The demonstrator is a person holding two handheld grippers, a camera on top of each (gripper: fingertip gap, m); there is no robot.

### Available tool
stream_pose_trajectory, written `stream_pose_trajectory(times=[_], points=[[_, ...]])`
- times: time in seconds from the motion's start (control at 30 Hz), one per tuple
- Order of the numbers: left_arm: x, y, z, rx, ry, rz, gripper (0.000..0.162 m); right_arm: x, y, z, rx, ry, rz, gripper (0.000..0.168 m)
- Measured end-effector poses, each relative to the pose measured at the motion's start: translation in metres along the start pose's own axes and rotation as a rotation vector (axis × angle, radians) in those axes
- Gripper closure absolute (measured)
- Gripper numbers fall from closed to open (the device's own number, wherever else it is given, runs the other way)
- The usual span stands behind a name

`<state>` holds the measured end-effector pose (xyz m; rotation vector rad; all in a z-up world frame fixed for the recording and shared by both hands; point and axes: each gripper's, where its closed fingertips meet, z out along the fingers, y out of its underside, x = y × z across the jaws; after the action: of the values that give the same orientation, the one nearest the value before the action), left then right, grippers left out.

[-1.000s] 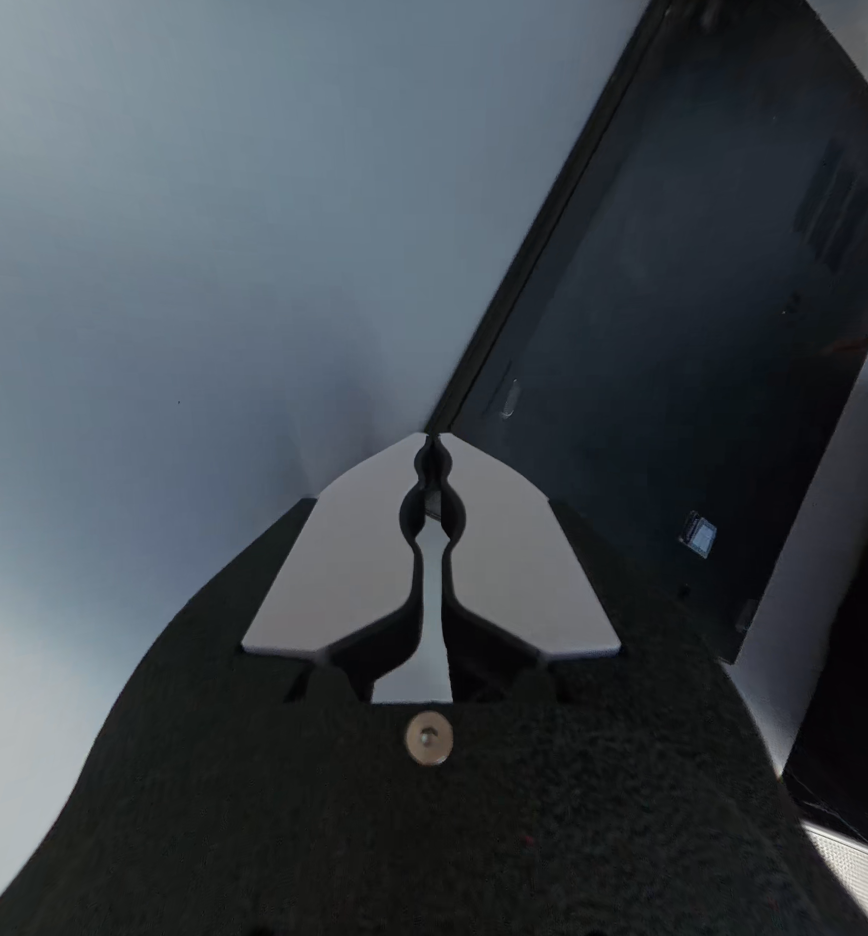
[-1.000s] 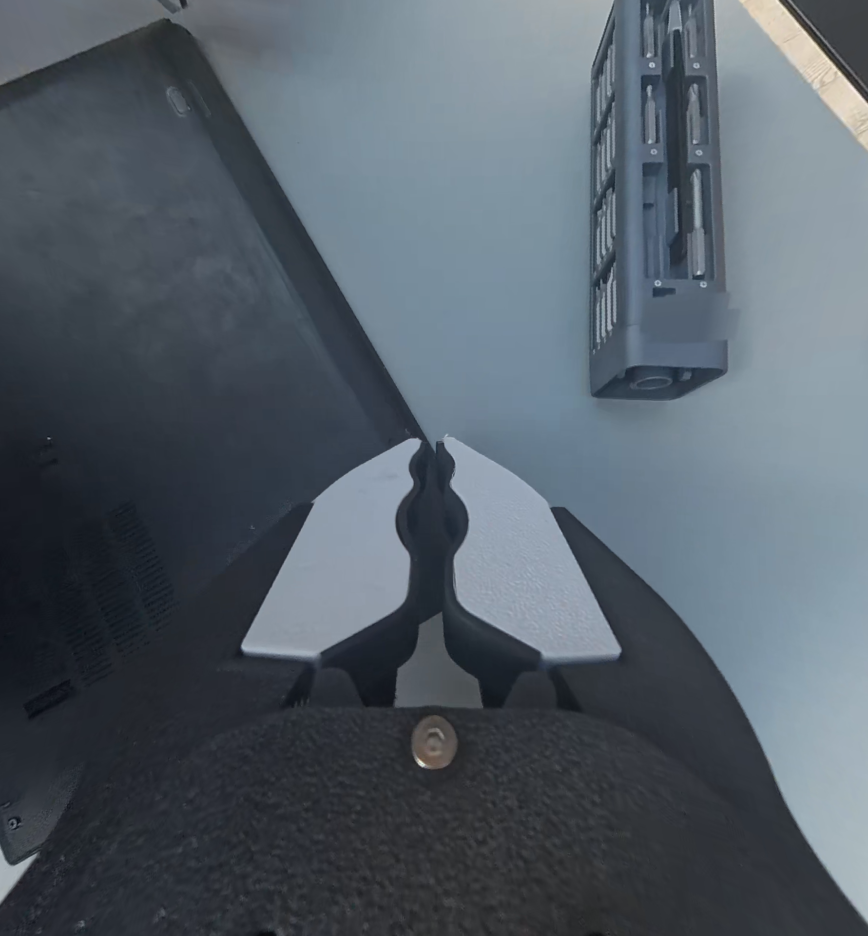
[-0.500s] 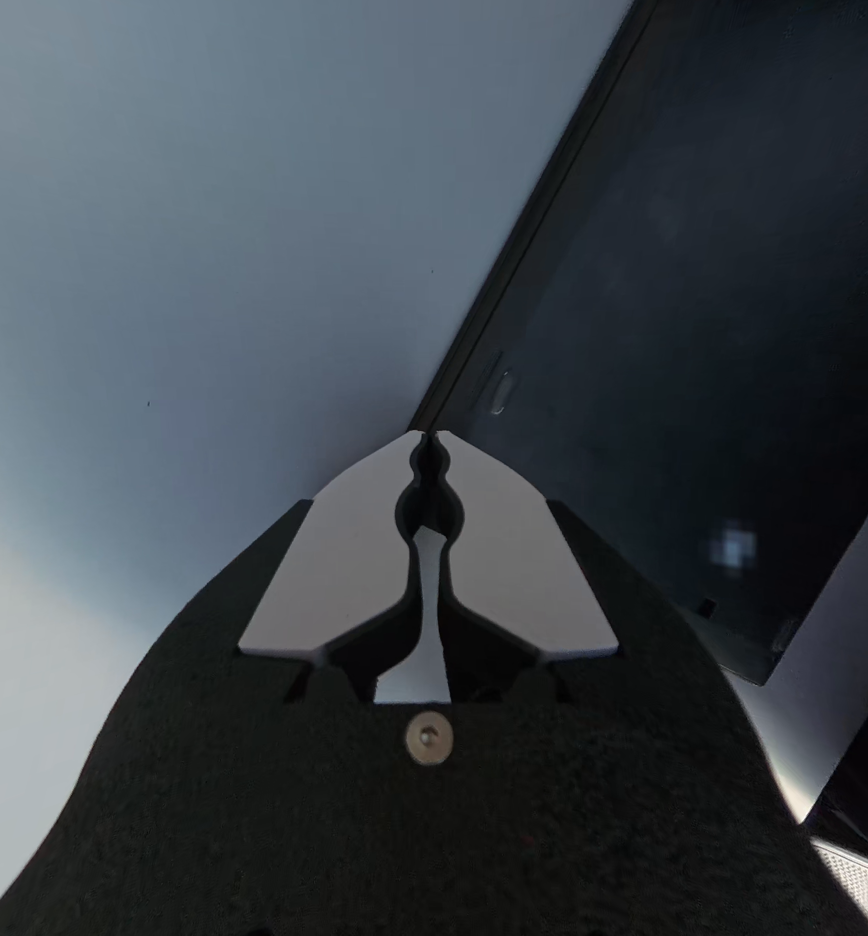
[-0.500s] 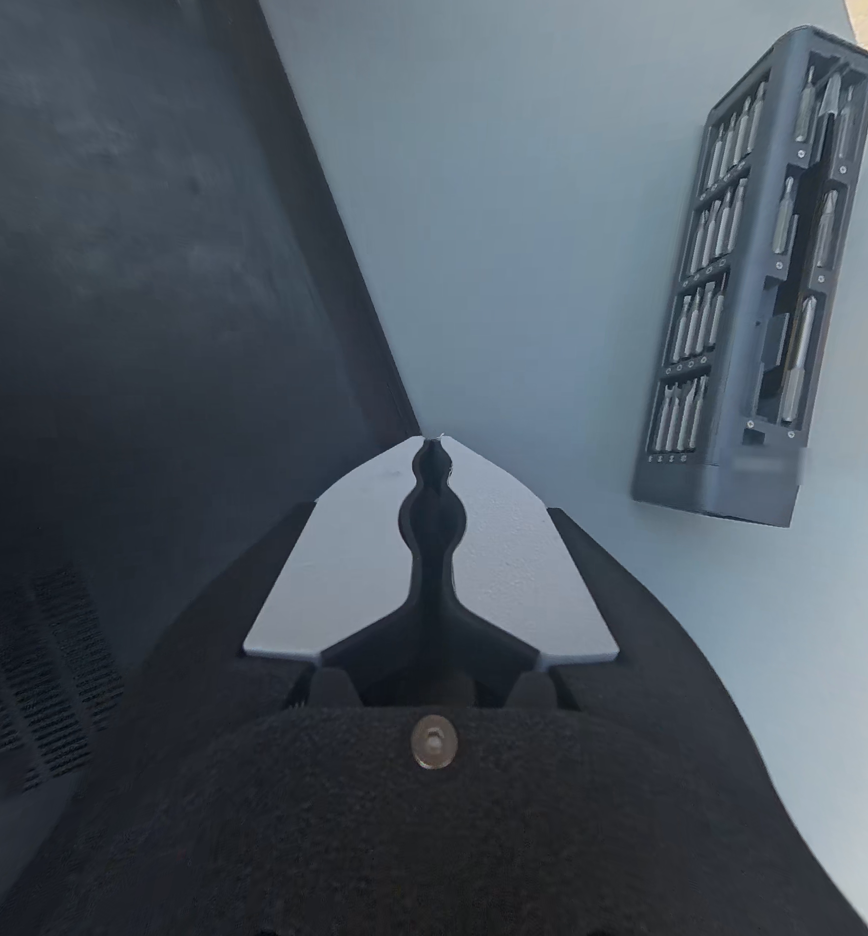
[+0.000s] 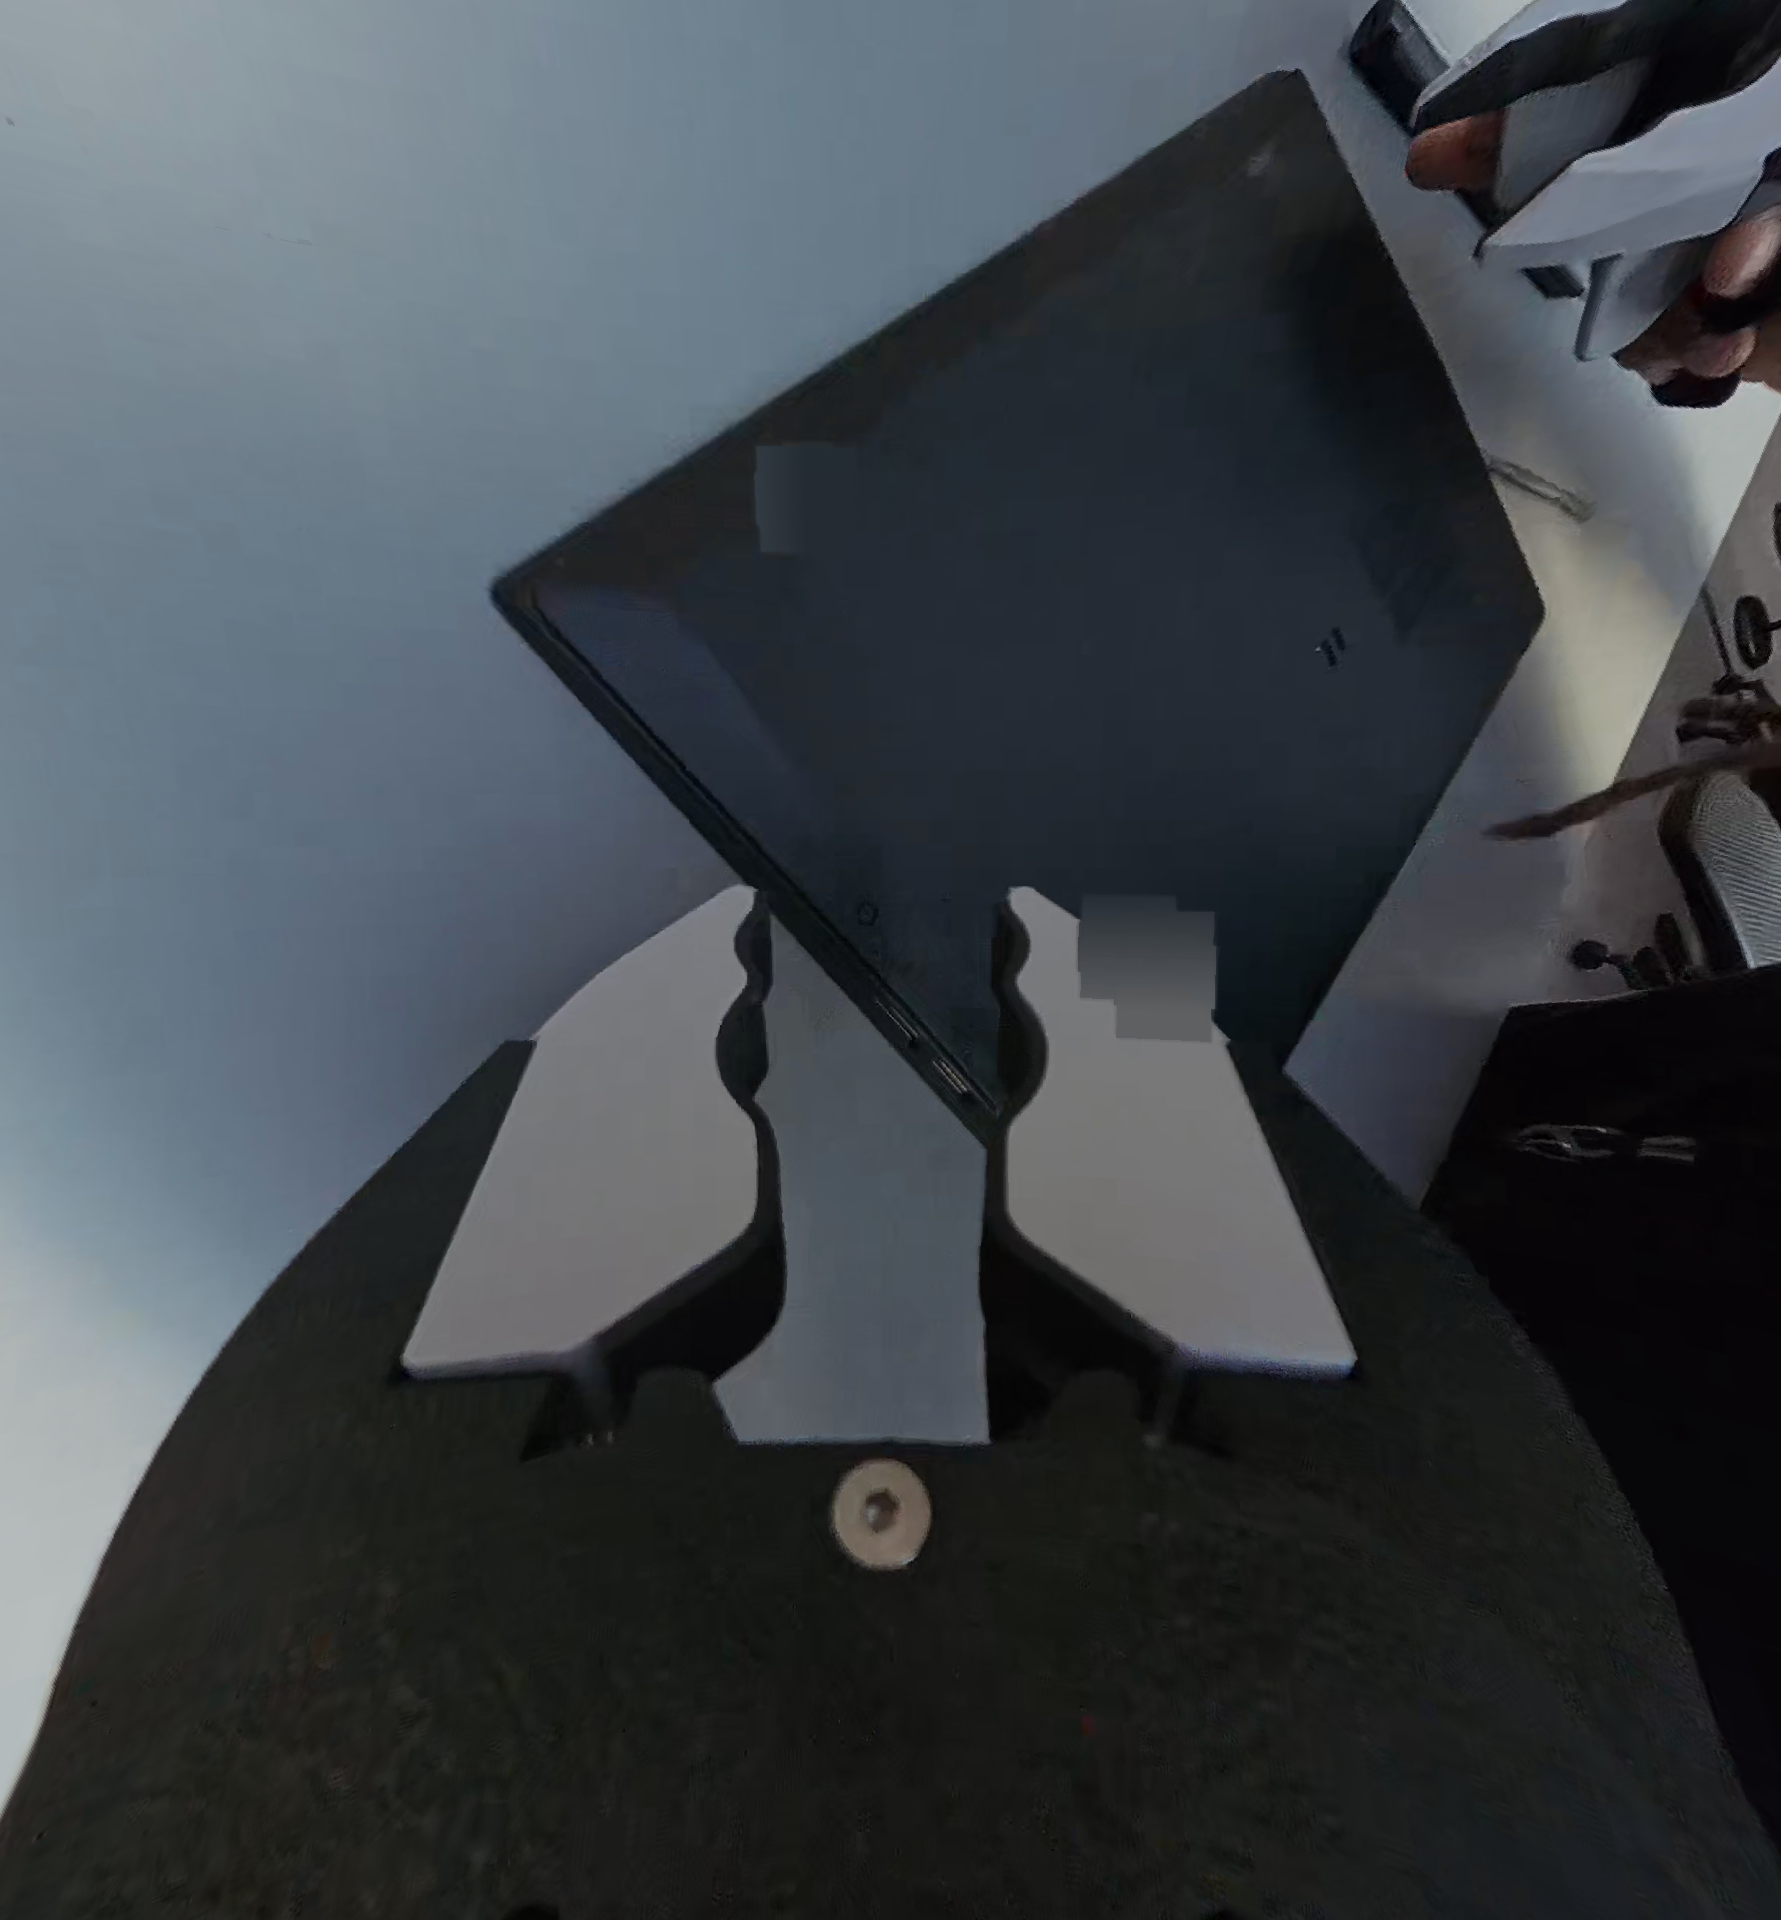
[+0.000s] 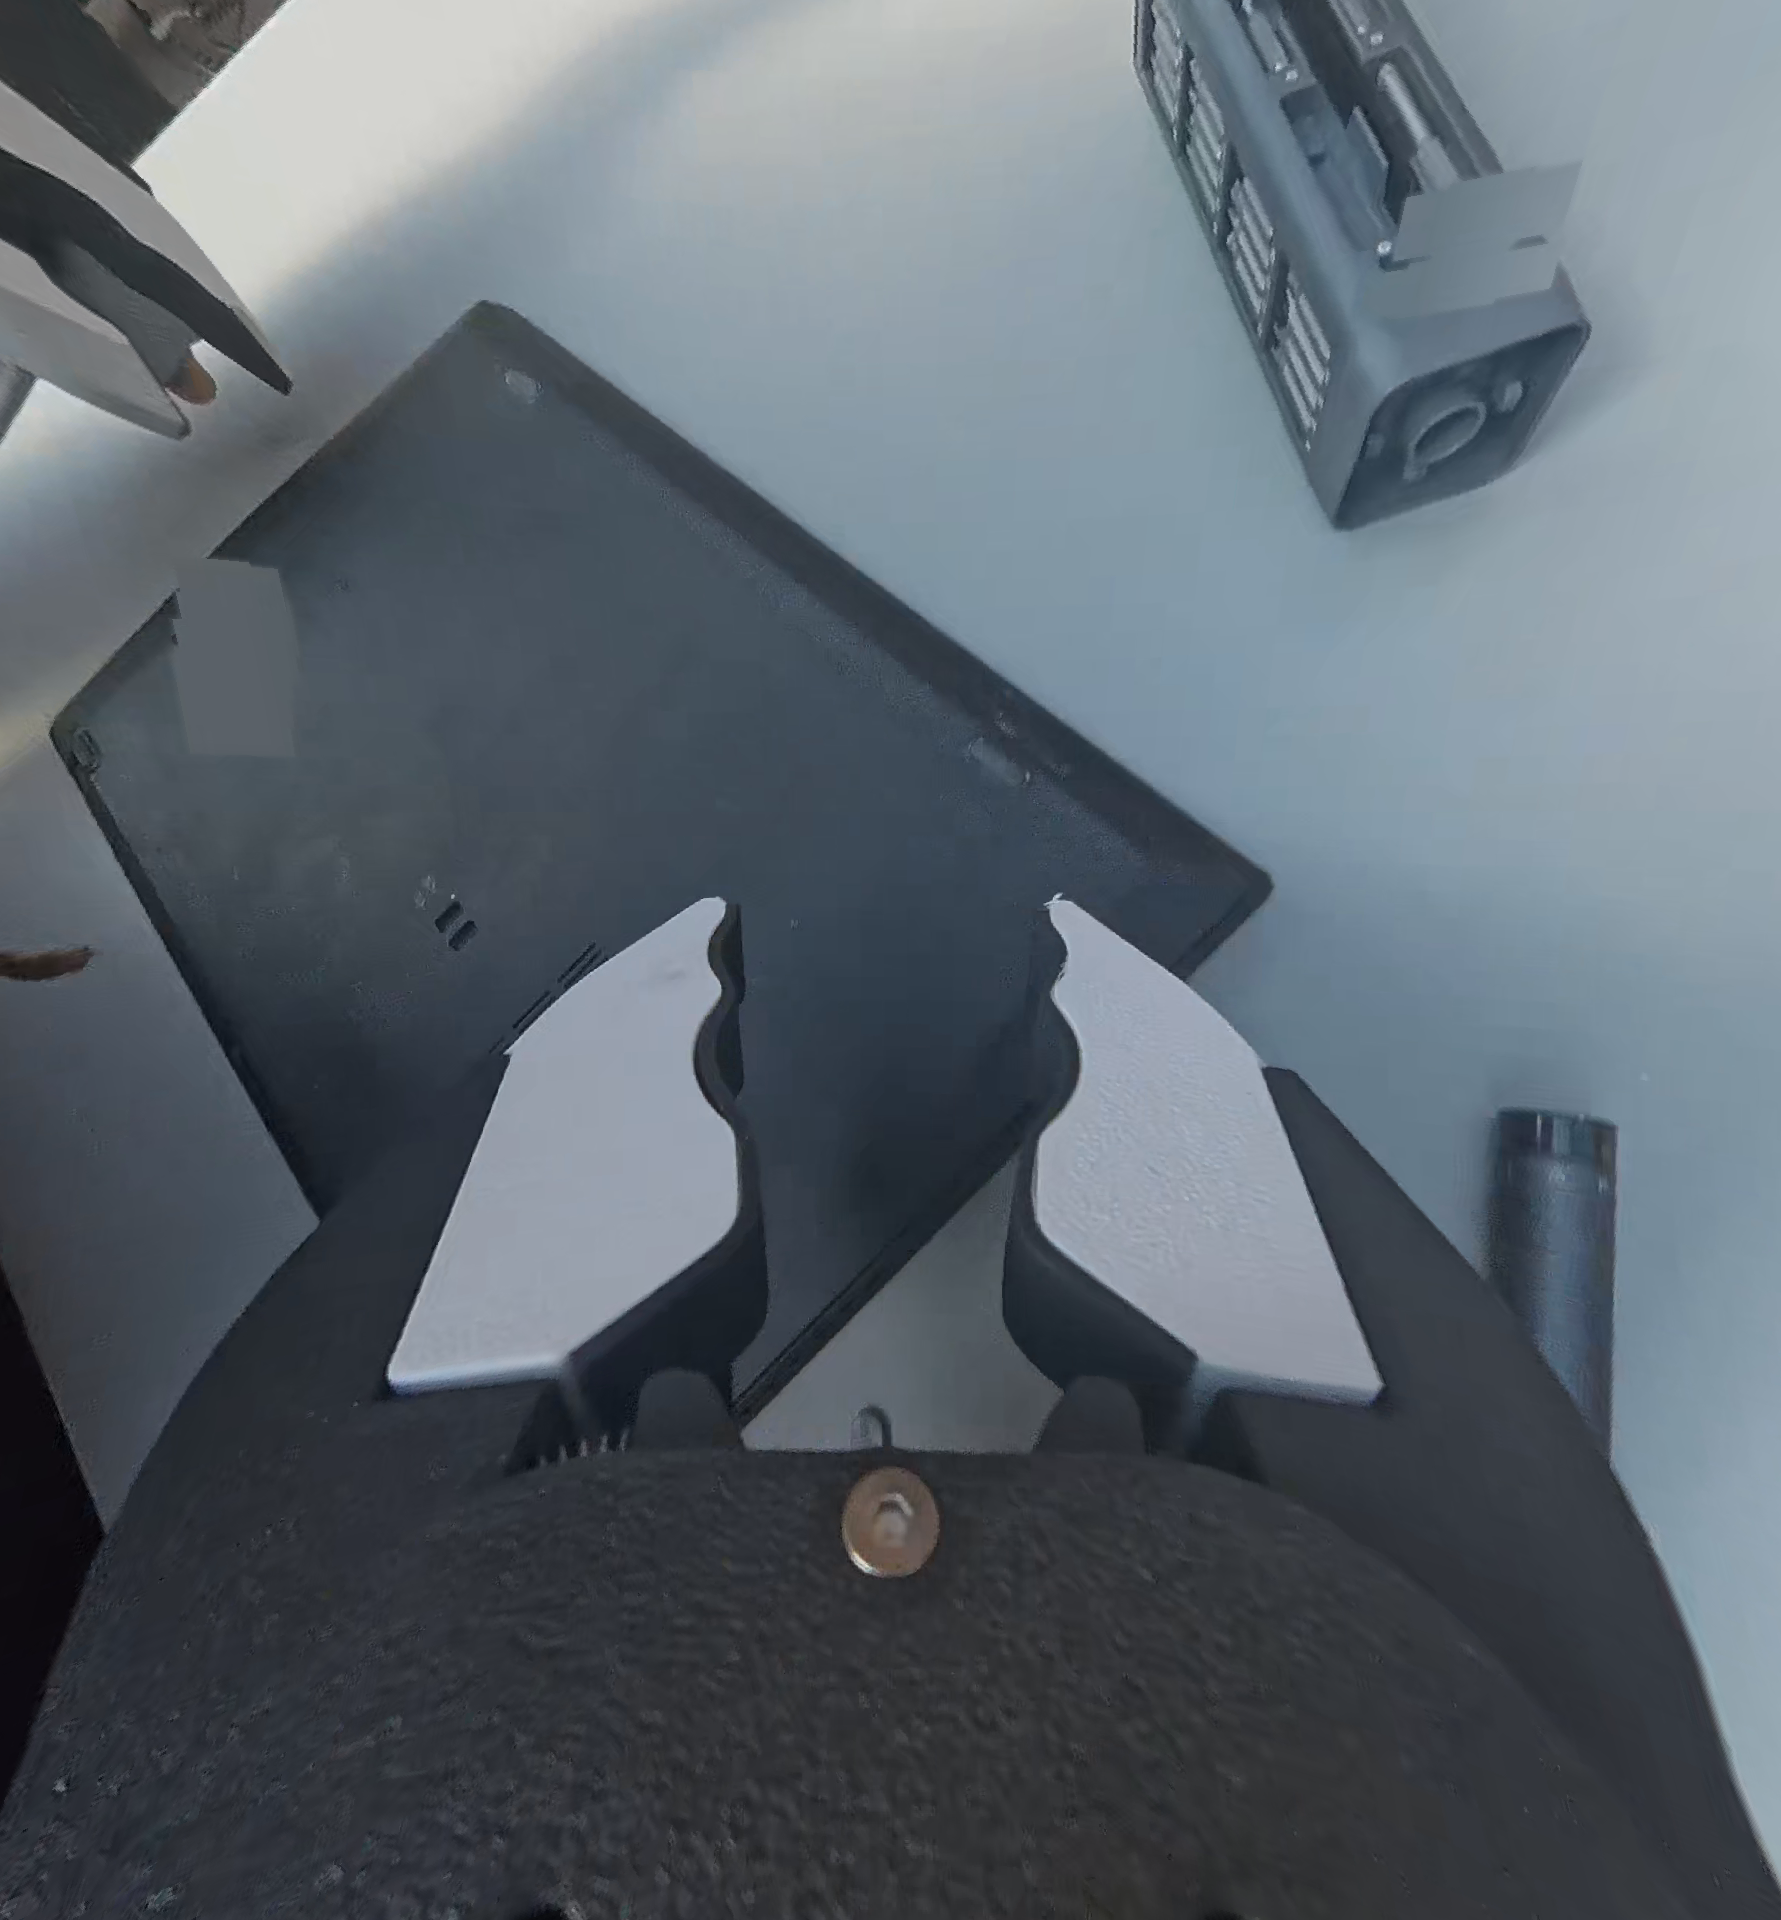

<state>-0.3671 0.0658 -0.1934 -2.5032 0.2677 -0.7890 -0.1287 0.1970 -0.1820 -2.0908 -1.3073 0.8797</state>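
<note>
A black laptop (image 5: 1125, 623) lies bottom side up on the white table (image 5: 242, 520). My left gripper (image 5: 881, 914) is open and empty, and the laptop's near side edge with its ports runs between the fingers. In the right wrist view my right gripper (image 6: 888, 904) is open and empty, hanging over the laptop (image 6: 574, 748) near one corner. Each gripper also shows in the other's view: the right gripper (image 5: 1644, 156) held by a hand at top right, the left gripper (image 6: 86, 291) at top left.
A grey case of screwdriver bits (image 6: 1364, 239) lies on the table (image 6: 1488, 831) to the far right. A grey metal cylinder (image 6: 1551, 1247) lies beside my right fingers. A black object (image 5: 1644, 1351) and an office chair (image 5: 1748, 883) are past the table's right edge. The left gripper's tips are roughly 30 cm from the right gripper's.
Both grippers have gone from shut to open and have drawn back from the laptop's edges. Far more of the laptop is in view, and each gripper can see the other.
</note>
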Motion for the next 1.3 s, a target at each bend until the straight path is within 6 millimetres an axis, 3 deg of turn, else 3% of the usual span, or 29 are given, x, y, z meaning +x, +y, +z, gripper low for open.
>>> stream_pose_trajectory(times=[0.07,0.13,0.27,0.37,0.47,0.63,0.8,0.97,1.07,1.2,1.3], points=[[0.014,0.024,-0.001,0.022,-0.004,-0.065,0.093,-0.015,0.022,-0.014,-0.022,0.015,0.008,0.106],[0.025,0.044,-0.002,0.044,-0.036,-0.08,0.083,-0.027,0.041,-0.027,-0.035,0.046,0.022,0.101],[0.038,0.063,-0.003,0.096,-0.072,-0.101,0.085,-0.037,0.068,-0.055,-0.042,0.13,0.051,0.099],[0.04,0.061,-0.007,0.135,-0.096,-0.12,0.096,-0.037,0.083,-0.081,-0.022,0.193,0.062,0.103],[0.04,0.054,-0.015,0.158,-0.143,-0.074,0.115,-0.022,0.109,-0.108,-0.066,0.328,-0.017,0.117],[0.048,0.037,-0.011,0.122,-0.159,0.004,0.12,-0.012,0.161,-0.114,-0.201,0.405,-0.125,0.117],[0.063,0.019,0.006,0.068,-0.151,0.082,0.119,0.004,0.151,-0.102,-0.178,0.389,-0.196,0.128],[0.072,0.007,0.016,0.035,-0.168,0.137,0.12,0.002,0.144,-0.089,-0.188,0.259,-0.189,0.142],[0.07,0.002,0.021,0.025,-0.18,0.136,0.121,0.004,0.145,-0.089,-0.179,0.249,-0.197,0.164],[0.069,-0.014,0.036,-0.009,-0.164,0.16,0.123,0.004,0.144,-0.089,-0.203,0.238,-0.252,0.164],[0.074,-0.037,0.052,-0.059,-0.153,0.257,0.124,0.002,0.13,-0.09,-0.146,0.151,-0.198,0.165]])
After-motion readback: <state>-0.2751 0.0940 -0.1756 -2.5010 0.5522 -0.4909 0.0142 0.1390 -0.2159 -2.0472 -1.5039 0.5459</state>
